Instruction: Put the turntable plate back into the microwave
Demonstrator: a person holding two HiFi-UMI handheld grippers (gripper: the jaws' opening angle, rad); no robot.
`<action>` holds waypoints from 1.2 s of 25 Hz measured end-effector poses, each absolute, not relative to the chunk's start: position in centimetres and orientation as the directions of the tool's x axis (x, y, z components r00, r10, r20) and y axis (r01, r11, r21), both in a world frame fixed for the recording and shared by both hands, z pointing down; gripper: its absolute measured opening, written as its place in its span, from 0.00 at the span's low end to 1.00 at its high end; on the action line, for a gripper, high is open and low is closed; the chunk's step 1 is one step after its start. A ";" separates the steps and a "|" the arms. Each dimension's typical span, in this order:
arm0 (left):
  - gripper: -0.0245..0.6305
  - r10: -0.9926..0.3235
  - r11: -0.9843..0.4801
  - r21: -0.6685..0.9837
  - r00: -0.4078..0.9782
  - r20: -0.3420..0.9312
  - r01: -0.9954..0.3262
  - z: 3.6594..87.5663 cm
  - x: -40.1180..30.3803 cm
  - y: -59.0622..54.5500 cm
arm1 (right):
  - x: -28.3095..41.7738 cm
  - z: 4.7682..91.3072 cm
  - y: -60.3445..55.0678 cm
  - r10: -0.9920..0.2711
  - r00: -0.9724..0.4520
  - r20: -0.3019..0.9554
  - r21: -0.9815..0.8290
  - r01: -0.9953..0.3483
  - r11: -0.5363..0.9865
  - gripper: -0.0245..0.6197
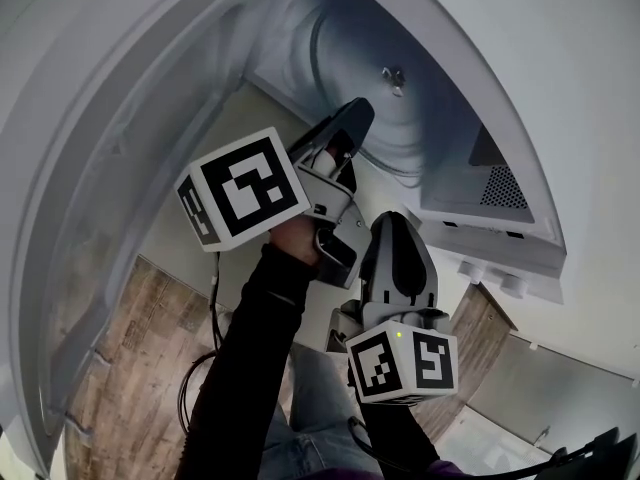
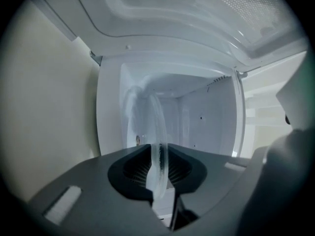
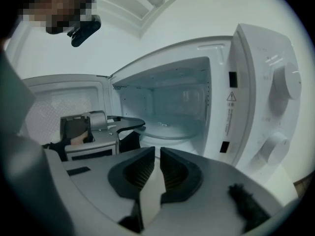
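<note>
Head view: the white microwave (image 1: 490, 223) stands open, door (image 1: 120, 128) swung left, above a wood-plank floor (image 1: 120, 358). The left gripper (image 1: 352, 128) reaches in level, clamped on the front rim of the glass turntable plate (image 1: 420, 118) inside the cavity. The right gripper (image 1: 397, 233) sits just outside, tilted down, jaws nearly together, empty.

Site reads to me as a domestic kitchen corner. Evidence:

- A white countertop microwave (image 3: 256, 97) has two round knobs (image 3: 288, 82) on its front panel, at the right of the right gripper view. Its door (image 3: 54, 95) is swung open at the left.
- The microwave stands on a plain cream table (image 1: 245, 123), seen upper centre-left in the head view.
- A wood-look plank floor (image 1: 120, 348) shows at the lower left of the head view.
- A white ceiling with a recessed stepped panel (image 3: 142, 4) runs along the top of the right gripper view.

Whether this is a real home or a mock-up, I cannot tell.
</note>
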State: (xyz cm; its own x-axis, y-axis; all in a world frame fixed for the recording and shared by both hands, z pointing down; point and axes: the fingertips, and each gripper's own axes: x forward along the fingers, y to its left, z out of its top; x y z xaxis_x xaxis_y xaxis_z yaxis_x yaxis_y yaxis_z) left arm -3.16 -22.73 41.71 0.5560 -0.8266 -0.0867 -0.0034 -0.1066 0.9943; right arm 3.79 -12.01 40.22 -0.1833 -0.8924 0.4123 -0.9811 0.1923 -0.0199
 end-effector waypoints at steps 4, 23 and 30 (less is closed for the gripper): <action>0.14 -0.835 -0.087 0.996 0.546 -0.069 -0.006 41.7 -2.9 -23.0 | 4.2 40.1 -12.0 -0.895 -0.179 0.410 -0.018 -0.982 0.188 0.10; 0.09 -0.833 0.059 0.998 0.549 0.067 -0.031 42.2 -2.4 -24.1 | 5.2 39.6 -13.6 -0.903 -0.176 0.392 -0.011 -0.982 0.186 0.10; 0.08 -0.820 0.095 0.994 0.562 0.111 -0.058 42.5 -2.1 -24.0 | 5.1 39.6 -14.1 -0.902 -0.188 0.388 -0.010 -0.980 0.200 0.10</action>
